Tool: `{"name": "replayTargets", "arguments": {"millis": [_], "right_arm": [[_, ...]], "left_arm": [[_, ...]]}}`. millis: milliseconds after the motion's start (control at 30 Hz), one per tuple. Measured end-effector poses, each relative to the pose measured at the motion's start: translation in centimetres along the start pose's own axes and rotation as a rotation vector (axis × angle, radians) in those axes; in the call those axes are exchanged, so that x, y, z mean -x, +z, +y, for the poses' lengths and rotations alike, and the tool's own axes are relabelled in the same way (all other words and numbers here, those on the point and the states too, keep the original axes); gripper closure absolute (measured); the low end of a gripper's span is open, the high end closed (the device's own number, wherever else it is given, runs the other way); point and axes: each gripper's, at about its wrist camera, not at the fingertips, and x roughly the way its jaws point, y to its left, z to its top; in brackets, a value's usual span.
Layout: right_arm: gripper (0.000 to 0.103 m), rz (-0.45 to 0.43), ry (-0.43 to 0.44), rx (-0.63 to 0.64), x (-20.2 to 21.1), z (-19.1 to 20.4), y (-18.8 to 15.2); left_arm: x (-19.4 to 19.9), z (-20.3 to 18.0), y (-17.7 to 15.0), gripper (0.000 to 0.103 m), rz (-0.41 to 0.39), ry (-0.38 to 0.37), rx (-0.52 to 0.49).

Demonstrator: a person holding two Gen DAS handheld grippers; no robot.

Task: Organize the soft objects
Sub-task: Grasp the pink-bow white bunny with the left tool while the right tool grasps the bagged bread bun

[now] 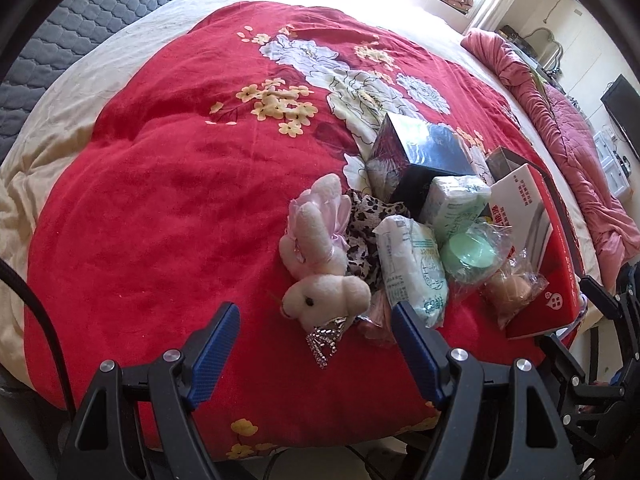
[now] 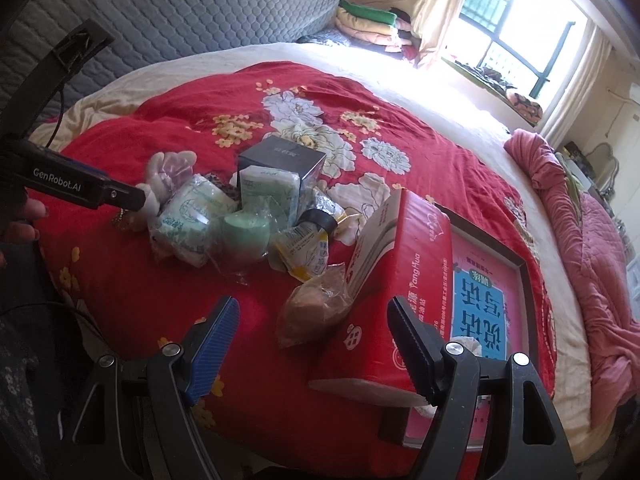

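A pale pink plush bunny (image 1: pixel 320 264) with a glittery bow lies head-down on the red floral blanket (image 1: pixel 168 200). My left gripper (image 1: pixel 316 340) hangs open just above its head, blue pads on either side, not touching. Beside it lie tissue packs (image 1: pixel 412 268), leopard-print cloth (image 1: pixel 360 236), a green jar in a plastic bag (image 1: pixel 470 254) and a brown puff in a bag (image 1: pixel 508 288). In the right wrist view my right gripper (image 2: pixel 312 332) is open over the bagged brown puff (image 2: pixel 316 304), beside the red box (image 2: pixel 400 280). The left gripper (image 2: pixel 124 196) reaches the bunny (image 2: pixel 168 176).
A dark cube box (image 1: pixel 420 152) stands behind the pile. A framed pink-and-blue picture (image 2: pixel 488 300) lies under the red box. A pink quilt (image 2: pixel 580 220) is bunched along the bed's right side. A grey quilted headboard (image 2: pixel 200 8) runs behind. A person's hand (image 2: pixel 24 220) holds the left gripper.
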Motion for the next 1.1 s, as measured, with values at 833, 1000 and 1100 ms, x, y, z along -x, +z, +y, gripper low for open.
{"name": "replayTargets", "arguments": {"millis": [833, 1000, 1100], "right_arm": [[0.031, 0.177, -0.247, 0.49, -10.4, 4.7, -0.1], [0.037, 0.17, -0.252, 0.495, -11.1, 4.3, 0.1], [0.038, 0.16, -0.255, 0.496, -11.2, 4.4, 0.3]], "left_arm": [[-3.1, 2.0, 1.8, 0.026, 0.04, 0.0, 0.058], [-4.2, 2.2, 2.0, 0.026, 0.065, 0.004, 0.072], [-4.7, 2.0, 2.0, 0.03, 0.073, 0.002, 0.067]]}}
